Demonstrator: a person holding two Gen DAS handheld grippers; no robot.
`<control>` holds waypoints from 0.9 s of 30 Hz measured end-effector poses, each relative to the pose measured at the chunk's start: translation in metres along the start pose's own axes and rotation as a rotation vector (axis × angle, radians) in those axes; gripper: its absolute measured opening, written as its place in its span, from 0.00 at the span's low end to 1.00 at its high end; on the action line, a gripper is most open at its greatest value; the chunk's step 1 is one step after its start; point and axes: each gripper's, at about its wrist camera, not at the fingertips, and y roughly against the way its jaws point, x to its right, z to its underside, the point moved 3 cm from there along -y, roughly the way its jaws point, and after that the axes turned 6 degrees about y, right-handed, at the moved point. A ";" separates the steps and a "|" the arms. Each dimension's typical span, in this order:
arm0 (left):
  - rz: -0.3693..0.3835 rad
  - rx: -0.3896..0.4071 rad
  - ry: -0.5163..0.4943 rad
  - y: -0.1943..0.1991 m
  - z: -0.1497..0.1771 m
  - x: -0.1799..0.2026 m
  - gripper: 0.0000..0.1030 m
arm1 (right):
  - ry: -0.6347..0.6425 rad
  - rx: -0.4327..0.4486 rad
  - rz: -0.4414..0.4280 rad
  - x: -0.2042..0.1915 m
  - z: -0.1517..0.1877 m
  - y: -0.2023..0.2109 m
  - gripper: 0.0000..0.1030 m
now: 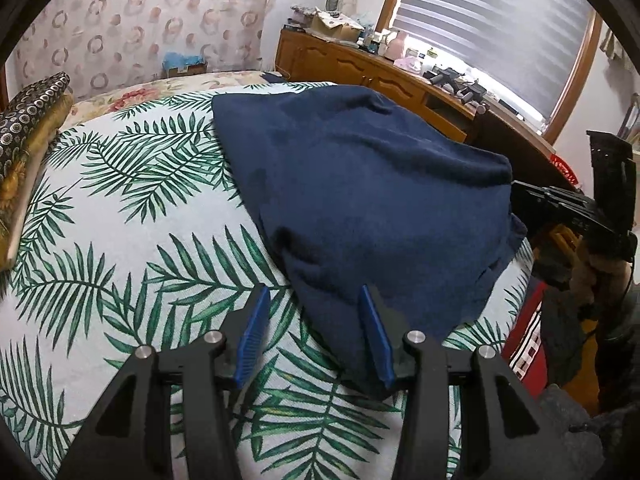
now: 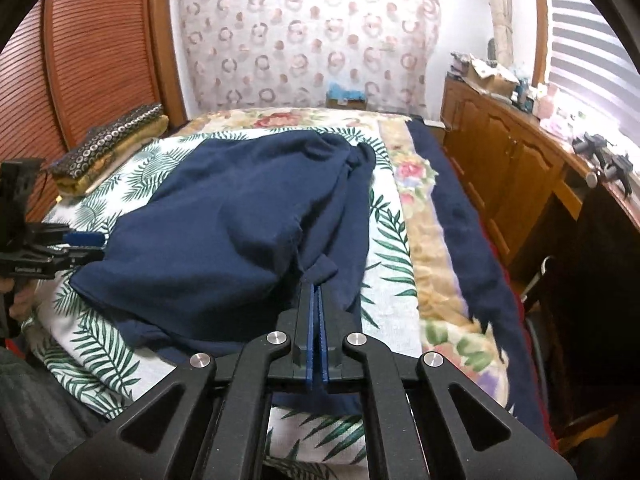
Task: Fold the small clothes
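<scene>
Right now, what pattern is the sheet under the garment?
White sheet with green palm-leaf print; clearest in the left wrist view.

The garment (image 2: 224, 240) lies on the bedspread (image 2: 384, 300), pillows (image 2: 116, 140) behind it.

Left wrist view close above bed's near edge, right wrist view angled down alongside, both sharing navy garment (image 1: 360, 184).

We find no text we can read anywhere; small white lettering on the left tongs (image 2: 86, 245), at the frame's left edge, is too blurred.
</scene>
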 end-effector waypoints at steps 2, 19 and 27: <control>0.016 -0.007 0.001 0.000 0.002 0.000 0.35 | -0.010 0.009 -0.007 0.000 -0.001 0.001 0.00; 0.067 -0.013 -0.060 0.013 0.012 0.022 0.00 | 0.008 -0.052 -0.044 -0.017 0.010 -0.027 0.08; 0.059 -0.018 -0.052 0.012 0.009 0.021 0.03 | -0.042 0.004 -0.066 -0.008 0.005 0.003 0.04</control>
